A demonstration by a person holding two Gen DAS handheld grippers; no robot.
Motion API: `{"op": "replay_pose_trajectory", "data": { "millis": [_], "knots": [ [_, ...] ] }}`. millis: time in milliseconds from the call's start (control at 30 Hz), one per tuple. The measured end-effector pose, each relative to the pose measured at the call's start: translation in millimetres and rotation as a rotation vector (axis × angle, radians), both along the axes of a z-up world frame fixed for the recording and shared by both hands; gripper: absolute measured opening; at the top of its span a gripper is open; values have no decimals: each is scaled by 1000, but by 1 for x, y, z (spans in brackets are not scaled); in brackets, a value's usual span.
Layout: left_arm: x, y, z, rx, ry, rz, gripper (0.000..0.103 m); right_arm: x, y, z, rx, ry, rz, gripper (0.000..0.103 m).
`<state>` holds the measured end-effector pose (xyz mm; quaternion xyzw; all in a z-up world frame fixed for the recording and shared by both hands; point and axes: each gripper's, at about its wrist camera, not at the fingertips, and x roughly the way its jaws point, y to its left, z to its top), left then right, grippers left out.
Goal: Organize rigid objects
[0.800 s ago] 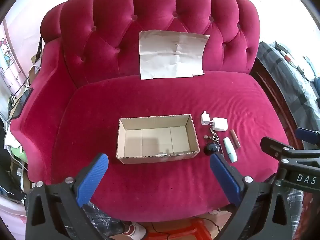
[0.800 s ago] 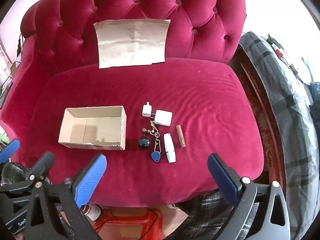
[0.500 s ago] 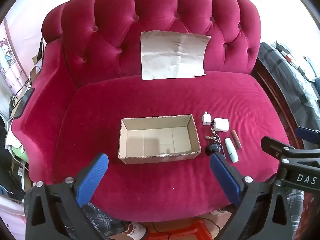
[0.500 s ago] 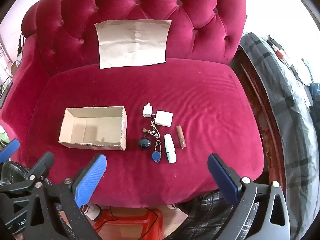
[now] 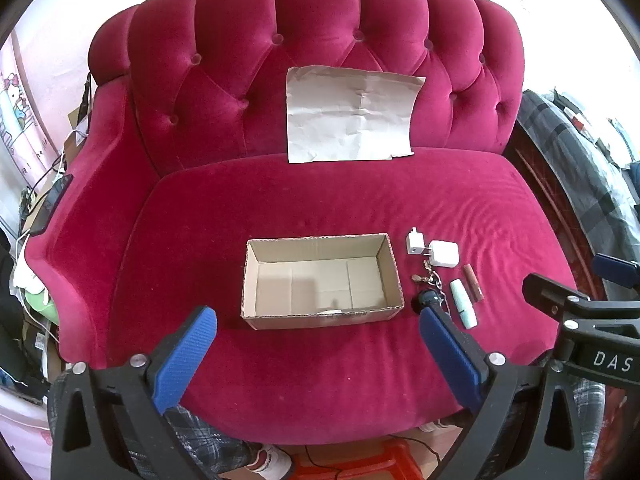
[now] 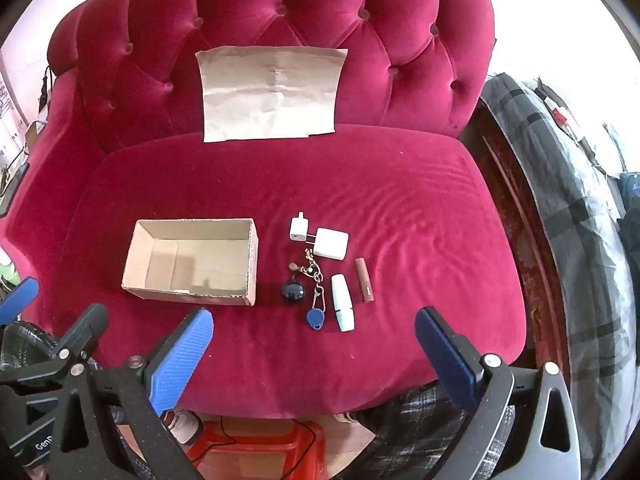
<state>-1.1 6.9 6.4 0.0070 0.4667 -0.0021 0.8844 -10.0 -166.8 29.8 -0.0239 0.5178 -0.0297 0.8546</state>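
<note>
An open empty cardboard box [image 5: 320,280] [image 6: 192,260] lies on the red sofa seat [image 5: 320,208]. To its right lie a small white charger [image 6: 298,229], a bigger white charger [image 6: 330,243], a keychain with a black ball and blue tag [image 6: 308,292], a pale mint tube [image 6: 342,307] and a brown lipstick [image 6: 364,280]. My left gripper [image 5: 318,344] is open and empty, in front of the box. My right gripper [image 6: 314,352] is open and empty, in front of the small items.
A creased sheet of paper [image 5: 348,116] leans on the tufted sofa back. A plaid blanket [image 6: 580,220] lies to the right of the sofa. A red stool [image 6: 260,452] stands on the floor below. Clutter and cables [image 5: 36,208] sit at the left armrest.
Both views have shifted slightly; the grippers have moved a little closer to the sofa. Nothing on the seat has moved.
</note>
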Motion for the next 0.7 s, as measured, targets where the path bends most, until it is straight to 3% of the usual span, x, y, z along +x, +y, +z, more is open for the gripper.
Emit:
{"op": "replay_pose_trajectory", "data": {
  "millis": [700],
  "knots": [
    [0, 2, 4, 6, -7, 1, 103, -1, 3, 2, -7, -11, 9, 103]
  ]
}}
